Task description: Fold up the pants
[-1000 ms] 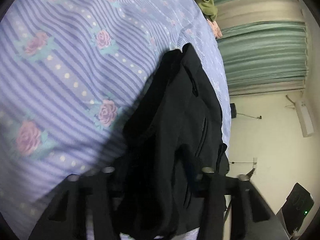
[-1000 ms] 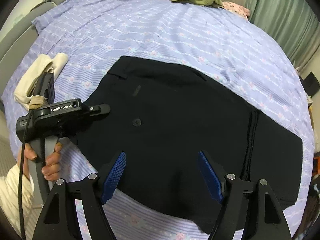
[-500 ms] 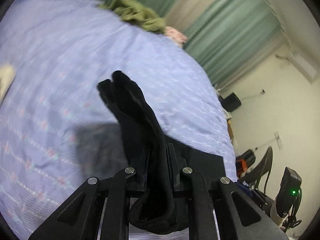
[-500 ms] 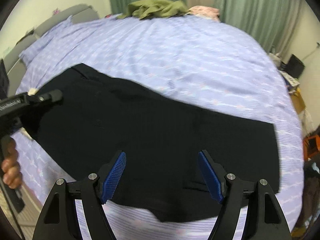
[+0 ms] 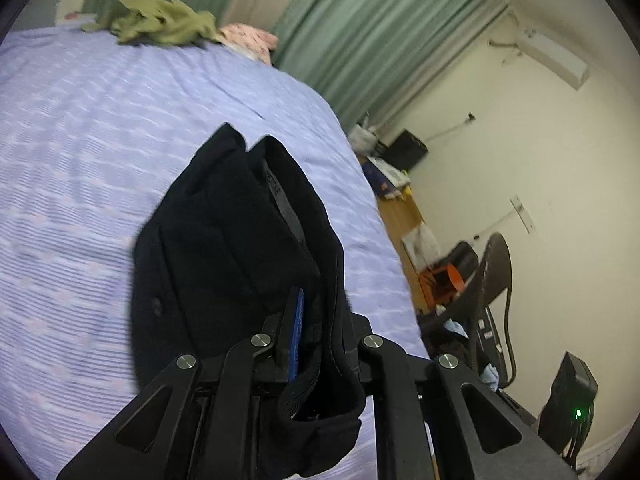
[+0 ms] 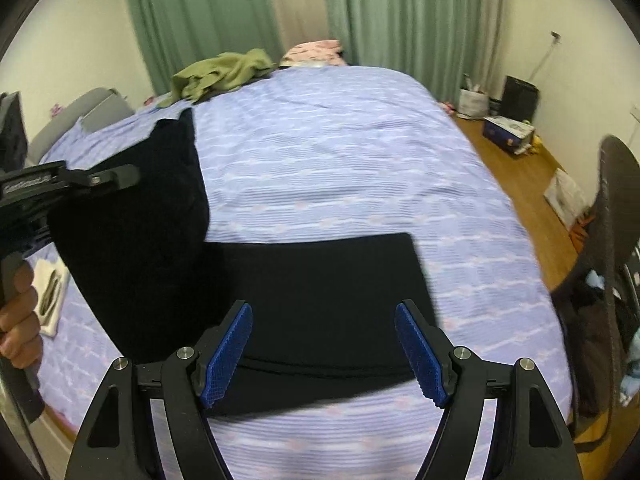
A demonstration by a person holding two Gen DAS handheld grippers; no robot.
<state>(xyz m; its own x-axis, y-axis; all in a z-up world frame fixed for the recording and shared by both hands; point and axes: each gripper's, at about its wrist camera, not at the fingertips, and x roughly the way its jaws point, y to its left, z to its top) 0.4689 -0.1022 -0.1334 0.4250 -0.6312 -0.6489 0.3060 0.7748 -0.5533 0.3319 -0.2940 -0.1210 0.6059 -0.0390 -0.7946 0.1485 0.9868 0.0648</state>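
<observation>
- My left gripper point(image 5: 308, 344) has clamped down on the waistband end of the black pants point(image 6: 320, 300); a second ago its jaws stood apart around the cloth, and now the fabric is pinched tight between them, bunched and hanging over the near side.
- That end has come up off the bed point(image 6: 340, 160). In the right wrist view it hangs from the left gripper point(image 6: 116, 176) as a dark sheet at the left, while the leg end lies flat across the near part of the mattress.
- A second ago the pants lay spread out whole, so I judge the fold has begun: the lifted end looks ready to be carried over the flat part.
- My right gripper point(image 6: 324, 348) stands wide open with nothing between its blue pads point(image 6: 228, 348), hovering over the near edge of the flat leg section. It holds nothing.
- The person's hand point(image 6: 18, 320) grips the left tool's handle at the far left edge of that view.
- The bed wears a lilac striped sheet with small pink flowers. A crumpled olive garment point(image 6: 224, 72) and a pink cloth point(image 6: 316, 50) sit at its far end, and a folded cream cloth point(image 6: 50, 296) lies at the left.
- Green curtains point(image 6: 400, 12) hang behind the bed. To the right I see wooden floor, a dark chair point(image 6: 616, 240) and a black box by the wall.
</observation>
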